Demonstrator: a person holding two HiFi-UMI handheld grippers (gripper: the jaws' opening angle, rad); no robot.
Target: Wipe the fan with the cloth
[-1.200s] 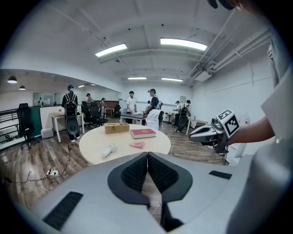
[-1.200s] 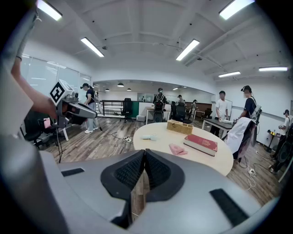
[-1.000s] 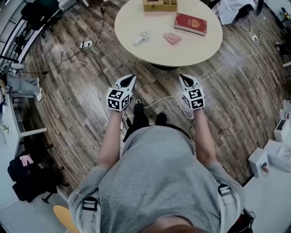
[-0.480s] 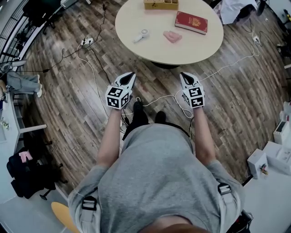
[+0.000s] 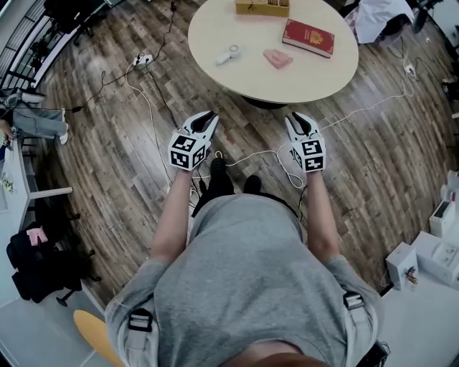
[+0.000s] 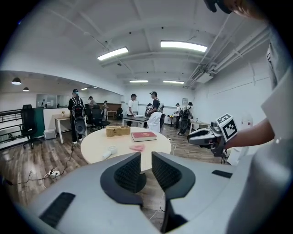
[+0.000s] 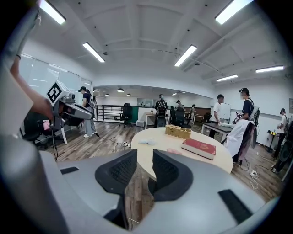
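**Fan and cloth lie on the round table, both grippers empty**

The fan [image 5: 227,54] is a small white handheld one. It has a round head and a short handle and lies flat on the pale round table [image 5: 315,75], towards the table's left side in the head view. Its head points away from the person and its handle back towards them. The cloth [image 5: 277,59] is a small pink piece, loosely folded. It lies near the fan on its right but does not touch it. Beyond the cloth are a red book [image 5: 308,38] and, at the far edge, a wooden box [image 5: 262,7].

The person stands short of the table over a wood floor [image 5: 107,165] strewn with white cables [image 5: 147,115]. The left gripper [image 5: 206,116] and right gripper [image 5: 295,118] are held side by side, well apart from fan and cloth. Each one's jaws have just been opening. They stand a narrow gap apart with nothing between them.
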